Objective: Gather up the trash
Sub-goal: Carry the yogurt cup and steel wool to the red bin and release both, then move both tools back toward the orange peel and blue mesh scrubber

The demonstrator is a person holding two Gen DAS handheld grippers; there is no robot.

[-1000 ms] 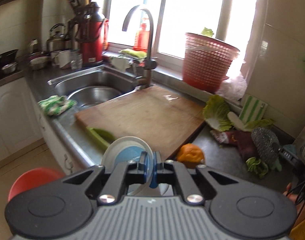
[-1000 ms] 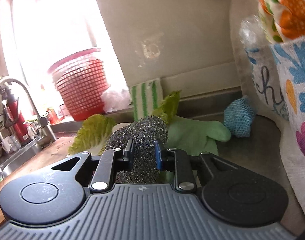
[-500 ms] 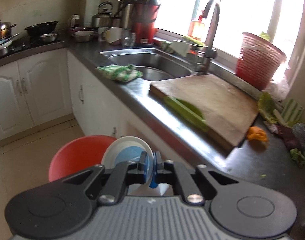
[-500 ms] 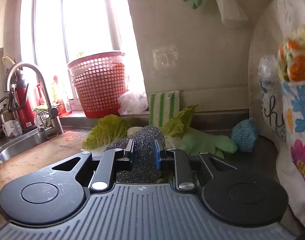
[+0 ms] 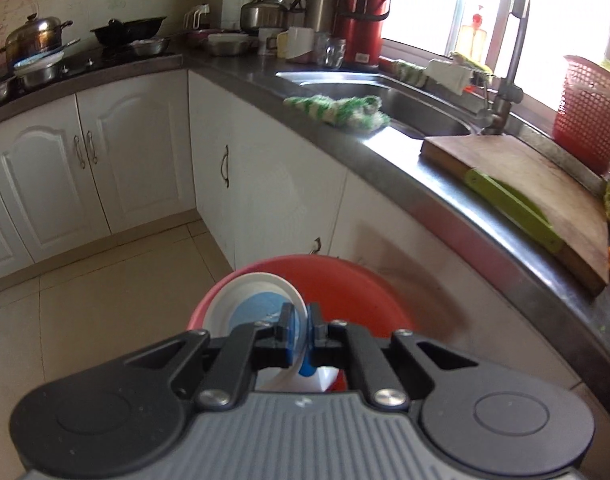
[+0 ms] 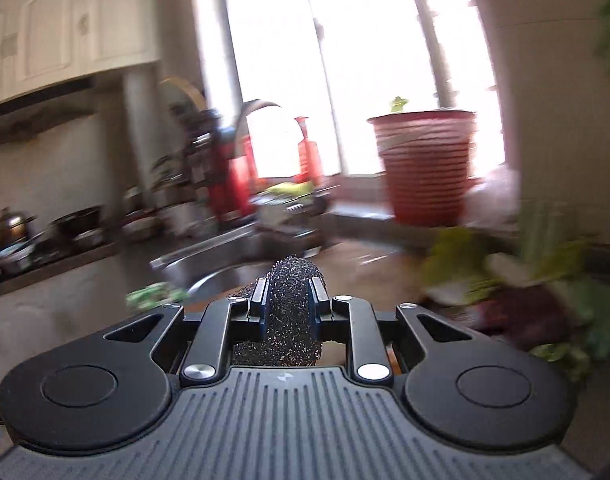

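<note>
The left tongs (image 5: 299, 330) clamp the rim of a white paper cup (image 5: 257, 304), its mouth facing the camera, above a red bin (image 5: 345, 288). The right tongs (image 6: 288, 294) clamp a wiry, rounded steel scourer (image 6: 291, 316) above the tabletop (image 6: 85, 272).

cups: 1 (image 5: 257, 304) | bins: 1 (image 5: 345, 292) | scourers: 1 (image 6: 291, 312) | boards: 1 (image 5: 521, 184) | kettles: 1 (image 5: 265, 10)
</note>
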